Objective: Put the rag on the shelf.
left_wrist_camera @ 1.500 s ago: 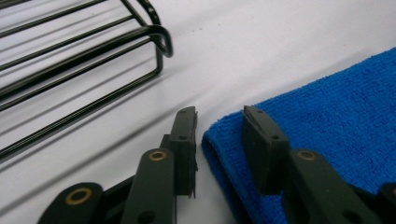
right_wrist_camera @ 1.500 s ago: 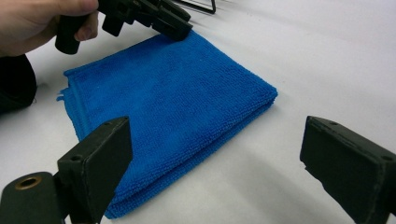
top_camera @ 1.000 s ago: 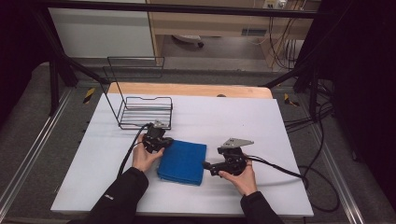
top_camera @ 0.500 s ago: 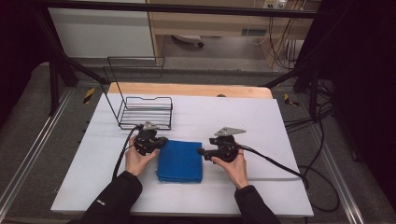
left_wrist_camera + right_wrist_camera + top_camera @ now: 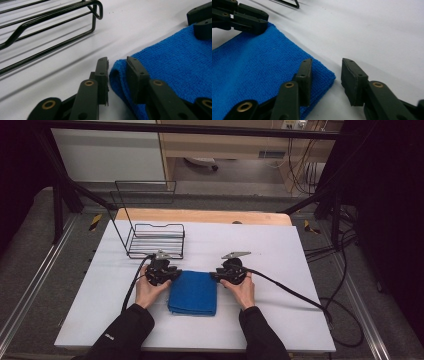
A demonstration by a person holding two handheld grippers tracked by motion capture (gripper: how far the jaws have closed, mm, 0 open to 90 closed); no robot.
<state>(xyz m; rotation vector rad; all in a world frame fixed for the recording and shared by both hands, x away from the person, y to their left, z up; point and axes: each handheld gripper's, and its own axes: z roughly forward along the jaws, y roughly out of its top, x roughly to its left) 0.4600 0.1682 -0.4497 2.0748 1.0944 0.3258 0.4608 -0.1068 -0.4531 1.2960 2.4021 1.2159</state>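
A folded blue towel (image 5: 193, 292) lies flat on the white table (image 5: 300, 270), in front of the person. My left gripper (image 5: 172, 276) is at its far left corner. In the left gripper view the gripper (image 5: 117, 67) is open and its jaws straddle the rounded fold of the towel (image 5: 175, 65). My right gripper (image 5: 216, 275) is at the far right corner. In the right gripper view it (image 5: 325, 75) is open, with one jaw over the towel (image 5: 257, 67) and the other over bare table. Each gripper view shows the other gripper (image 5: 200, 20) (image 5: 249, 20) at the towel's far edge.
A black wire rack (image 5: 155, 240) stands just beyond the left gripper, and its bars (image 5: 50, 25) run close past the left jaws. Cables trail from both grippers across the table. A wooden strip (image 5: 200, 215) borders the table's far edge.
The right gripper has moved forward and left, to the towel's far right corner. The towel, which lay skewed, now lies square. The left gripper has barely shifted.
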